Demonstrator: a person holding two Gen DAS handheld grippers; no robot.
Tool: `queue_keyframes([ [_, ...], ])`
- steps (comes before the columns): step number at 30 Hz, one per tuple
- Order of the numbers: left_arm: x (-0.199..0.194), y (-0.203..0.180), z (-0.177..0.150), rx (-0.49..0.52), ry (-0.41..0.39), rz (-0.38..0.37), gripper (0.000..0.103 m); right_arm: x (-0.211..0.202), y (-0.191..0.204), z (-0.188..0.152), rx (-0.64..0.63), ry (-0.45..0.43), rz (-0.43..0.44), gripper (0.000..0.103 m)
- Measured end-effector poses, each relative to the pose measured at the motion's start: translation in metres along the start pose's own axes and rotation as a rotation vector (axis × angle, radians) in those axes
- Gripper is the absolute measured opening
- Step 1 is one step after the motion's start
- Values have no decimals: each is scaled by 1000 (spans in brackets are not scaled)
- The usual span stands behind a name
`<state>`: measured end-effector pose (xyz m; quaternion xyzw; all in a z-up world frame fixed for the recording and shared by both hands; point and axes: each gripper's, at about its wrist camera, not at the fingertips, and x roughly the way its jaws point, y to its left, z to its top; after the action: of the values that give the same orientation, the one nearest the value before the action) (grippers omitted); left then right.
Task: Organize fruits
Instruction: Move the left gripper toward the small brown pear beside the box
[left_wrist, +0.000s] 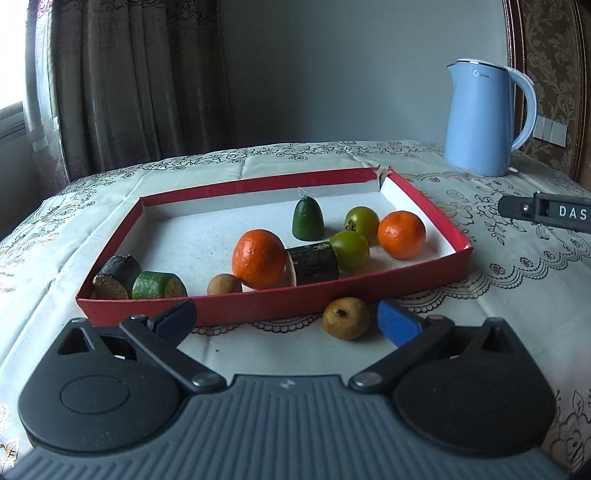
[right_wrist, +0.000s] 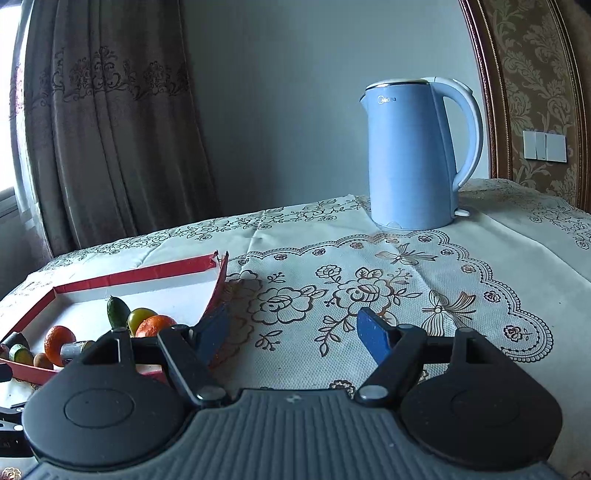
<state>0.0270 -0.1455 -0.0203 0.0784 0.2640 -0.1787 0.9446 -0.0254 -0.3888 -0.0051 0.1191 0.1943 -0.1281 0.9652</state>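
- Fruits sit mostly inside the red tray (left_wrist: 258, 301) on the cloth-covered surface (left_wrist: 517, 280), and one yellowish-brown fruit (left_wrist: 346, 318) lies outside it, just beside the near wall.
- My left tongs (left_wrist: 286, 319) stand wide with nothing gripped; the loose fruit lies between the blue pads, close to the right one, though I cannot tell whether it touches.
- In the tray, a near orange (left_wrist: 258, 264) leans against a dark cylinder piece (left_wrist: 314, 264), with a small brown fruit (left_wrist: 224, 284) just beside it at the front wall.
- Two green round fruits (left_wrist: 360, 234) and a second orange (left_wrist: 401, 234) cluster at the right end; a dark green cone-shaped fruit (left_wrist: 308, 218) stands upright behind them.
- At the left front corner lie a dark stub (left_wrist: 117, 277) and a green cucumber-like piece (left_wrist: 159, 285), touching.
- My right tongs (right_wrist: 293, 334) are also wide and hold nothing, over the floral cloth just right of the tray's torn far corner.
- A blue kettle (right_wrist: 413, 155) stands at the far edge, well apart from the tray.
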Motion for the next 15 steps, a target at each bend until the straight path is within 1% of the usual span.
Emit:
queue_keyframes([
  [6, 8, -14, 4, 33, 15, -7, 103, 2, -4, 0, 26, 10, 7, 77],
  [11, 14, -25, 7, 60, 30, 47, 103, 3, -4, 0, 24, 18, 5, 77],
  [14, 16, -31, 6, 79, 38, 80, 103, 4, -2, 0, 17, 22, -7, 86],
  [15, 16, -33, 5, 86, 43, 90, 103, 4, -2, 0, 17, 24, -10, 86],
])
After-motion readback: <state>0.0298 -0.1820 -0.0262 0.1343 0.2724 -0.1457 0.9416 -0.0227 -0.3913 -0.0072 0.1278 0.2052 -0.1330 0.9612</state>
